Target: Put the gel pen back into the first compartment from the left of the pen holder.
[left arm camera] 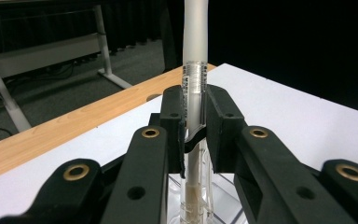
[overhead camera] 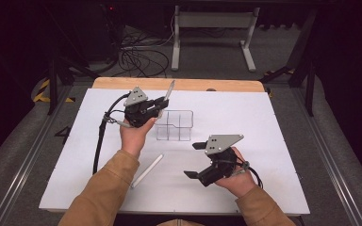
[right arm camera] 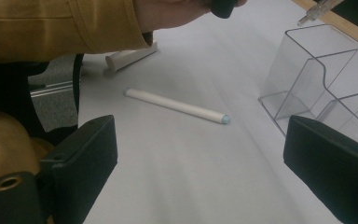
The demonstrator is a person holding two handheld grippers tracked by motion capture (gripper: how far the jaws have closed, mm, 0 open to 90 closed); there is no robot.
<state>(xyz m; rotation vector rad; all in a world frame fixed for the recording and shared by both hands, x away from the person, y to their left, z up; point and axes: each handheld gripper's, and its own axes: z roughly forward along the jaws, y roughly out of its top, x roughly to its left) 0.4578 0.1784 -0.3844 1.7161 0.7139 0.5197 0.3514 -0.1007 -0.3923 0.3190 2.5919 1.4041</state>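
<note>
My left gripper [overhead camera: 161, 103] is shut on a frosted, clear-bodied pen [overhead camera: 169, 90] that tilts up over the far left corner of a clear plastic organizer [overhead camera: 175, 125]. In the left gripper view the jaws [left arm camera: 195, 127] clamp the pen [left arm camera: 196, 51] upright, with the organizer [left arm camera: 221, 205] below. My right gripper [overhead camera: 195, 160] hovers open near the table's front, right of a white pen [overhead camera: 147, 170] lying flat. In the right gripper view this pen [right arm camera: 177, 106] lies ahead of the open gripper [right arm camera: 205, 168], and the organizer [right arm camera: 317, 77] stands to the right.
A second white stick-shaped thing [right arm camera: 130, 57] lies beyond the pen, partly behind the person's tan sleeve [right arm camera: 51, 28]. The white mat [overhead camera: 245, 117] covers a wooden table whose far edge [overhead camera: 184, 84] shows. Cables and a desk frame [overhead camera: 212, 28] stand on the floor beyond.
</note>
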